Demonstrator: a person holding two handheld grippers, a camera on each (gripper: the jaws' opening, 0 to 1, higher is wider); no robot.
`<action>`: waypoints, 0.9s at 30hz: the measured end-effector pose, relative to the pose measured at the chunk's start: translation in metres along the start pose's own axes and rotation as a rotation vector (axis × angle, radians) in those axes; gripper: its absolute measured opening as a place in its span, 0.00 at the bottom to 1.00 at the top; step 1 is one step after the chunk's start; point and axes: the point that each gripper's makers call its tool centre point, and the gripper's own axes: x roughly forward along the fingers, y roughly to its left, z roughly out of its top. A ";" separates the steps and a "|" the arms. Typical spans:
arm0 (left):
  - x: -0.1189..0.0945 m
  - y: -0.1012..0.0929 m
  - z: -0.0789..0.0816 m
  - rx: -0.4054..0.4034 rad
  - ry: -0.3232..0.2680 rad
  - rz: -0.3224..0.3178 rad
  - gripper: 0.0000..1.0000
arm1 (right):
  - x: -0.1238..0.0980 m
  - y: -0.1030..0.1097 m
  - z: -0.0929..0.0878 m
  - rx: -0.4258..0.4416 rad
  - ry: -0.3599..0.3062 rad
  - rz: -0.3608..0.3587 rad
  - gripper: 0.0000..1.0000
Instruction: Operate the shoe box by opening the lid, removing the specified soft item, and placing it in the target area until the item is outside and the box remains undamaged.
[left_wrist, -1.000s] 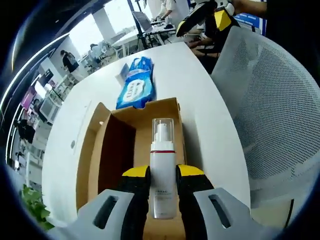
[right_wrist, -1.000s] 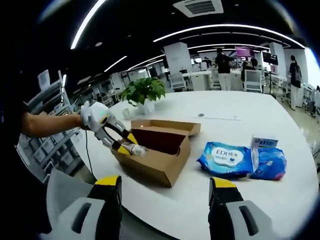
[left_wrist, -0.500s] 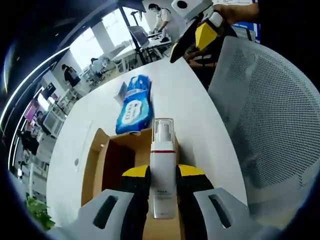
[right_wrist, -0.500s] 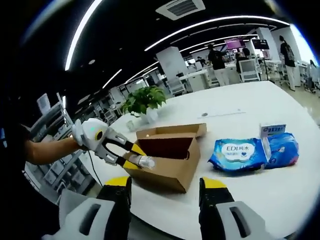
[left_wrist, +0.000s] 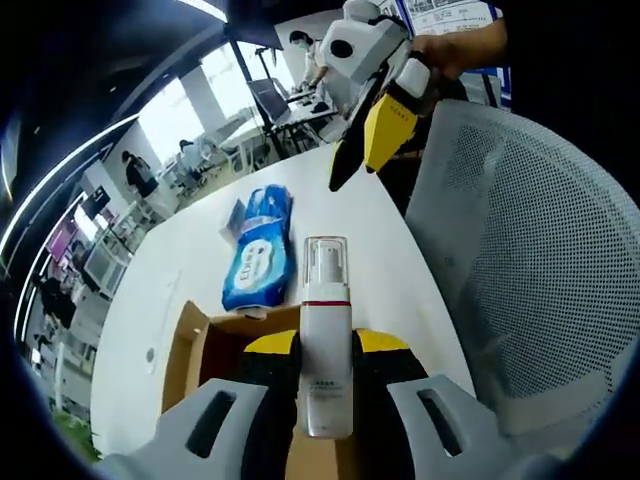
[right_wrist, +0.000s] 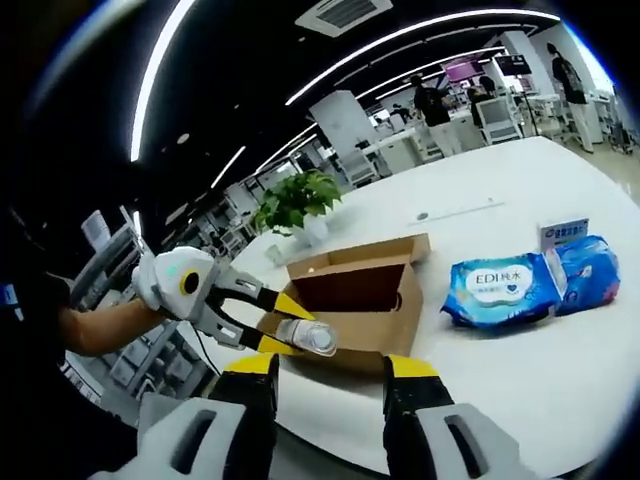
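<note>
Left gripper view: I found my left gripper (left_wrist: 326, 352) clamped on the white pump bottle with a clear cap and red band (left_wrist: 326, 345), its yellow-tipped jaws pressing the lower body from both sides while the capped end stood up past the tips. Below and behind the jaws lay the open brown cardboard shoe box (left_wrist: 190, 345), with its dark inside to the left of the jaws. Ahead of the tips, on the white round table (left_wrist: 185, 260), lay the blue soft pack of wipes (left_wrist: 256, 248), apart from the box. My right gripper (left_wrist: 372, 125) hung beyond the bottle's cap, above the table edge, beside a white mesh chair back (left_wrist: 520, 250).

Right gripper view: I noted my right gripper (right_wrist: 330, 372) with its jaws set well apart and nothing between them. Beyond the tips, the left gripper (right_wrist: 270, 322) held the bottle (right_wrist: 308, 336) just in front of the box's (right_wrist: 365, 300) near wall, clear of the opening. The wipes pack (right_wrist: 505, 288) sat to the right of the jaws, on the table (right_wrist: 560, 370), well clear of the box. A potted green plant (right_wrist: 295, 200) stood behind the box.

Assessment: I judged the item clear of the box and the carry under way. The grip should be kept level and low on the body, the bottle set down upright on bare table away from the cardboard walls, and the jaws parted only once it rests.
</note>
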 end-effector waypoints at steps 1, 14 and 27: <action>0.000 -0.002 0.003 0.006 -0.008 0.000 0.19 | 0.001 0.001 0.000 0.009 -0.001 0.007 0.36; 0.007 -0.014 0.025 0.033 -0.073 -0.019 0.20 | 0.010 0.008 -0.004 0.103 -0.002 0.060 0.32; 0.012 -0.020 0.045 0.085 -0.133 -0.011 0.20 | 0.013 0.011 -0.005 0.190 -0.016 0.102 0.17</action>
